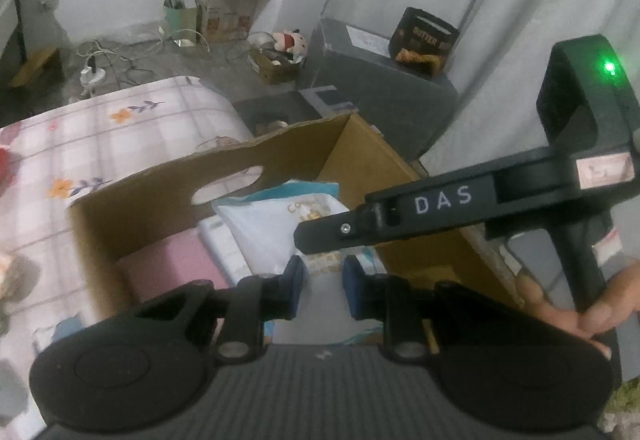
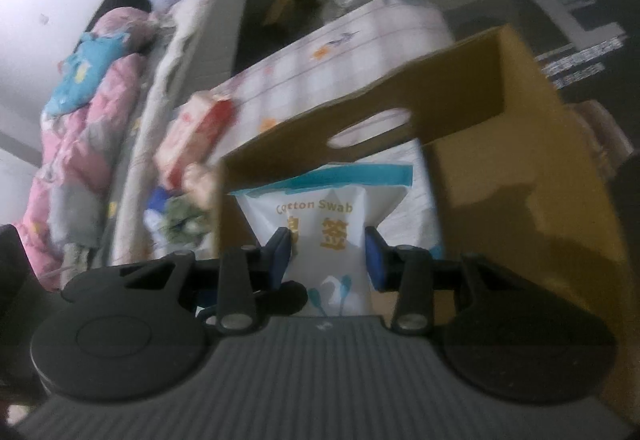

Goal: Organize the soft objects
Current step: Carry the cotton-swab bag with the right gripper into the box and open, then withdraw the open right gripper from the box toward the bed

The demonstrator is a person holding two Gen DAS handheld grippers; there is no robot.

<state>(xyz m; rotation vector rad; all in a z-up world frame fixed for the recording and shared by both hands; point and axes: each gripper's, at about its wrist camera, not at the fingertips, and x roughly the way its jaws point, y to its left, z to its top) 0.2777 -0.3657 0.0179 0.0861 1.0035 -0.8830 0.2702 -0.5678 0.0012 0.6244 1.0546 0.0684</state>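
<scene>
An open cardboard box point(image 1: 160, 184) point(image 2: 532, 176) stands on a flowered sheet. Inside it lie a pink pack point(image 1: 176, 260) and a white and teal "Cotton Swab" bag point(image 1: 276, 224). My right gripper point(image 2: 327, 256) is shut on that bag point(image 2: 328, 232) and holds it over the box opening. In the left wrist view the right gripper's black body marked "DAS" point(image 1: 440, 200) reaches over the box. My left gripper point(image 1: 323, 286) hovers above the box's near side, its blue pads slightly apart and empty.
On the flowered sheet point(image 2: 360, 40) left of the box lie a red and white tissue pack point(image 2: 196, 128) and other soft items point(image 2: 180, 216). Pink bedding point(image 2: 80, 128) is heaped far left. A grey cabinet point(image 1: 380, 88), boxes and cables lie on the floor behind.
</scene>
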